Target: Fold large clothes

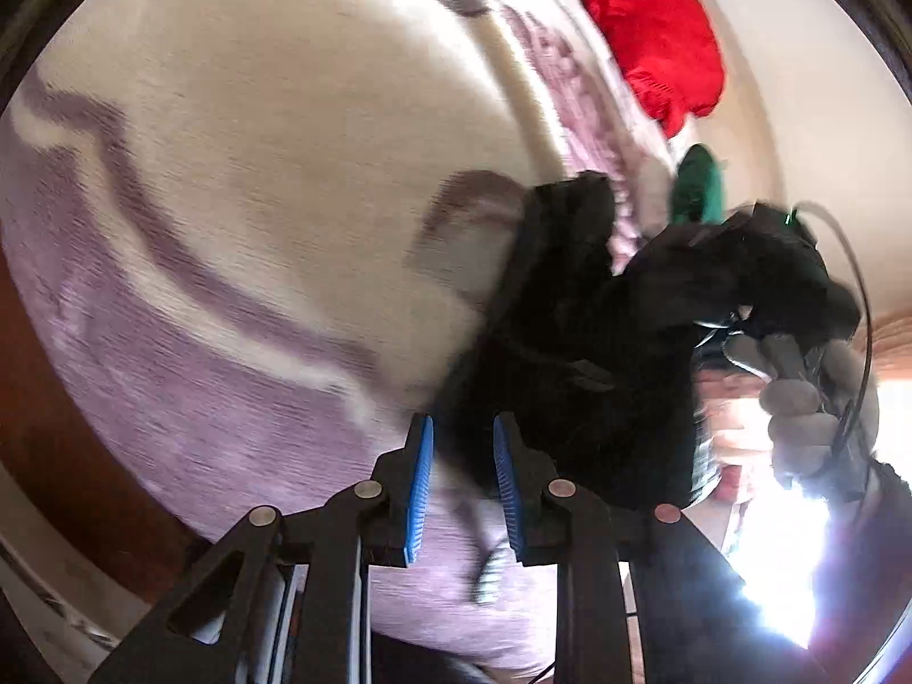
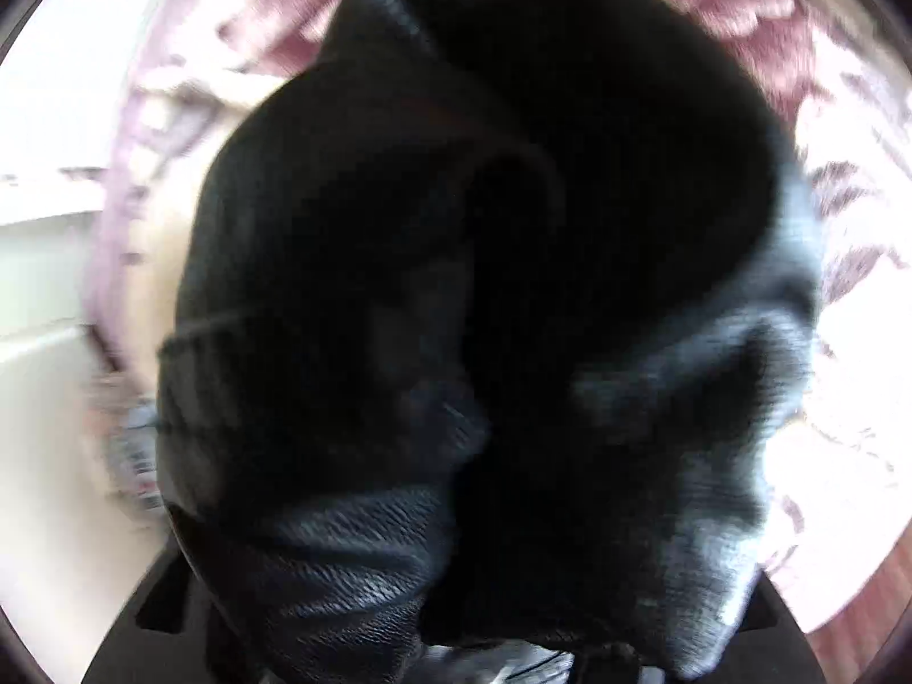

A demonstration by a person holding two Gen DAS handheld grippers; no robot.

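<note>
The black garment [image 1: 570, 342] hangs bunched at centre right of the left wrist view, above the bedspread [image 1: 256, 171]. The left gripper [image 1: 463, 473] stands parted and empty; the right gripper [image 1: 798, 285] apparently carries the cloth, though its finger state cannot be told. This appears to be the lifting step before spreading; the next move calls for laying the garment flat.

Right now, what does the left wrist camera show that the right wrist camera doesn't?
Only the left wrist view shows the left tongs, open with blue pads, plus a red garment, something green, and the gloved hand gripping the other tool's handle. Only the right wrist view shows the black garment's ribbed weave close up; it fills the frame and hides the right tongs, so their state can't be told. Both views share the black garment and the cream and mauve patterned bedspread underneath.
</note>
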